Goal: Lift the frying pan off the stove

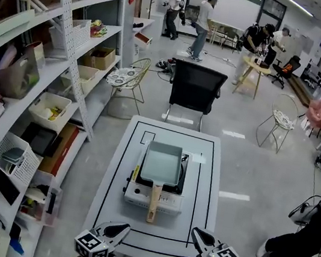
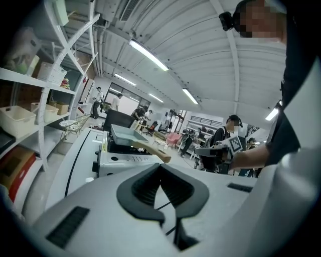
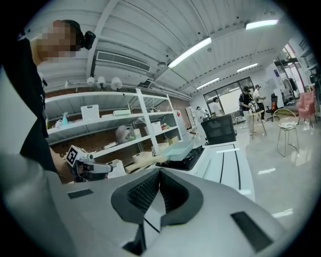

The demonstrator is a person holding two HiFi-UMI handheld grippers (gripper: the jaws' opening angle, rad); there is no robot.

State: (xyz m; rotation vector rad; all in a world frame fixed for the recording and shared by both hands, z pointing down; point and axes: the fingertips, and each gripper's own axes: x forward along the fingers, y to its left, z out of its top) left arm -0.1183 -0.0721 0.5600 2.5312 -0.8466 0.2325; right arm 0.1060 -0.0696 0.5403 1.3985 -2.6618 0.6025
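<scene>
Pale-green rectangular wood-handled frying pan (image 1: 162,163) tops stove (image 1: 155,198); left claw (image 1: 121,230), right claw (image 1: 199,235) closed, empty.

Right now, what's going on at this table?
A person holds a left hand-held gripper and a right hand-held gripper over the near edge of the white table, both shut and empty. The frying pan sits on the portable stove, wooden handle pointing toward the person. Neither touches it; the lift has not begun.

Head view high above table (image 1: 181,226), gripper views low, facing inward, sharing stove (image 2: 125,159).
</scene>
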